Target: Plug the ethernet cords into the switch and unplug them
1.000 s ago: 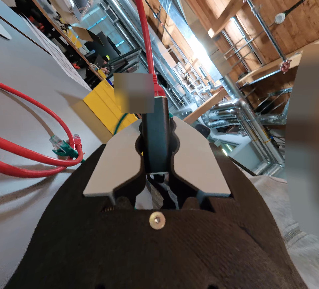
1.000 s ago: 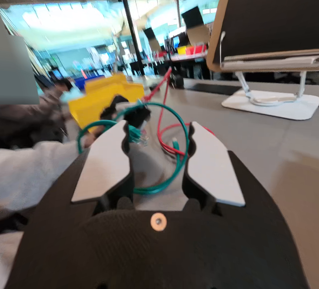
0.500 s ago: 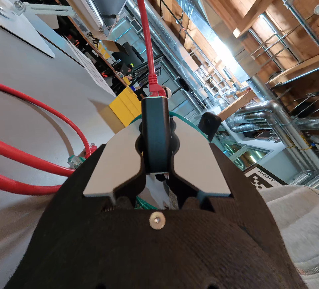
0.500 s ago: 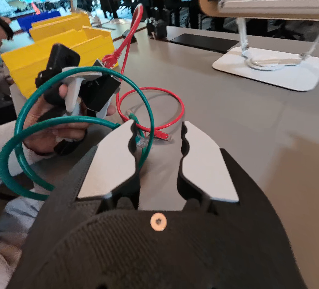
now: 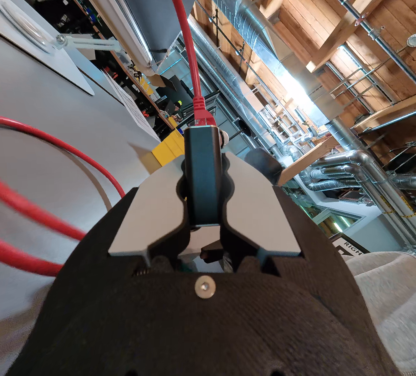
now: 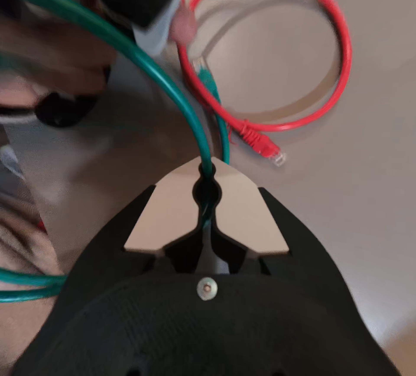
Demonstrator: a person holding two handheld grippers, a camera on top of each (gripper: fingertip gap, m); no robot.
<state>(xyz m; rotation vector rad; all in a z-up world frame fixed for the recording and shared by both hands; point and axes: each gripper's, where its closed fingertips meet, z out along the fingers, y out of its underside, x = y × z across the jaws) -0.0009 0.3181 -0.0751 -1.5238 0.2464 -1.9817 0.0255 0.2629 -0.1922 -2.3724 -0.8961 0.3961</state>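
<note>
At frame centre, both grippers were clamped: left gripper [image 5: 206,187] on the switch [image 5: 203,176], right gripper [image 6: 206,176] on the green cord [image 6: 155,68].
Its jaws pinched mid-cable; the limp cord would likely steer better gripped nearer its plug [image 6: 203,72].

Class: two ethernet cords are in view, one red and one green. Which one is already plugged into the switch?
The red cord: its connector sits in the switch held by the left gripper. The green cord is only pinched in the right gripper.
</note>
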